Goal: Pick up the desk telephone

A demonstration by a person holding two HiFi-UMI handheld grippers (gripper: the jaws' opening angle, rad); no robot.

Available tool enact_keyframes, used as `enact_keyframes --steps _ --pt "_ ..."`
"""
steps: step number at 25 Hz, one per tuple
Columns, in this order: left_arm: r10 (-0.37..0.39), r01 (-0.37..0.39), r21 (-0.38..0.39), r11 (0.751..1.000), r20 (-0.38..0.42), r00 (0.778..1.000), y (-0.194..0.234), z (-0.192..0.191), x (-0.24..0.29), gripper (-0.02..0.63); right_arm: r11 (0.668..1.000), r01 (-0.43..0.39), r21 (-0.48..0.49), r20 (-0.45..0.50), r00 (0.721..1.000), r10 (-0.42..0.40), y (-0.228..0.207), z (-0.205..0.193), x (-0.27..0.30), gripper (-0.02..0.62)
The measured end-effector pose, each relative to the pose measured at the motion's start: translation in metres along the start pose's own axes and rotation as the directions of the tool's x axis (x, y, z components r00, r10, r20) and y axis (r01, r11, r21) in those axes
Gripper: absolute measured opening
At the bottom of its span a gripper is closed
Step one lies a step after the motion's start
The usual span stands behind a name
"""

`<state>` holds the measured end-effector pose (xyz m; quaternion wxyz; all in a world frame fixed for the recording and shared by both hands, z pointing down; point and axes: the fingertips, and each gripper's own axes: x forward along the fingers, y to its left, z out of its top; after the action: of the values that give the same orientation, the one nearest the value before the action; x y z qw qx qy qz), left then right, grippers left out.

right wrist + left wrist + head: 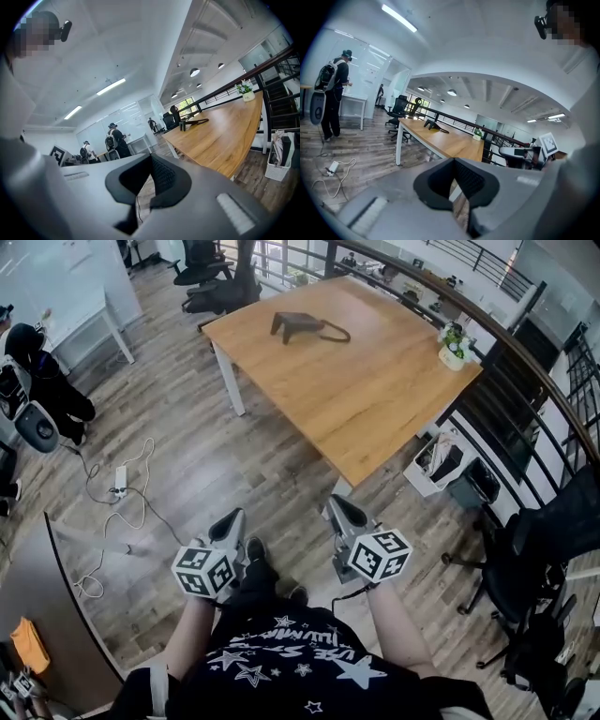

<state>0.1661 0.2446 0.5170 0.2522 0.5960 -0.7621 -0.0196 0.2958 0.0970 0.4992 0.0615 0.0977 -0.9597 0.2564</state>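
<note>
Left tongs [230,518] and right tongs [337,505] clenched, empty — first walk closer to the black desk telephone [305,327] on the pale wooden bench [375,399].

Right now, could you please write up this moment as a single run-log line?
phase: before reach | desk telephone: on wooden table, untouched | left tool: shut, empty | right tool: shut, empty

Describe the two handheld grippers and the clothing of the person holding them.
The grey, wedge-shaped left gripper and its matching right gripper taper to dark tips, with black ribbed pads lining the jaws. Each carries a white cube printed with black square markers, one on the left and one on the right. The person wears a black T-shirt with white stars and lettering.
</note>
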Motion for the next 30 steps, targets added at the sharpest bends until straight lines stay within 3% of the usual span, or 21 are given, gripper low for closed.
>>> enact_keyframes --steps 15,30 --pt "0.062 -0.060 -0.091 0.994 0.015 0.998 0.122 0.051 0.037 0.002 1.000 -0.006 -0.029 -0.097 0.995 0.003 0.000 0.016 0.143 0.002" --pt "-0.005 0.004 -0.131 0.991 -0.010 1.000 0.224 0.105 0.105 0.002 0.994 0.096 -0.044 -0.077 0.992 -0.099 -0.018 0.055 0.261 0.002"
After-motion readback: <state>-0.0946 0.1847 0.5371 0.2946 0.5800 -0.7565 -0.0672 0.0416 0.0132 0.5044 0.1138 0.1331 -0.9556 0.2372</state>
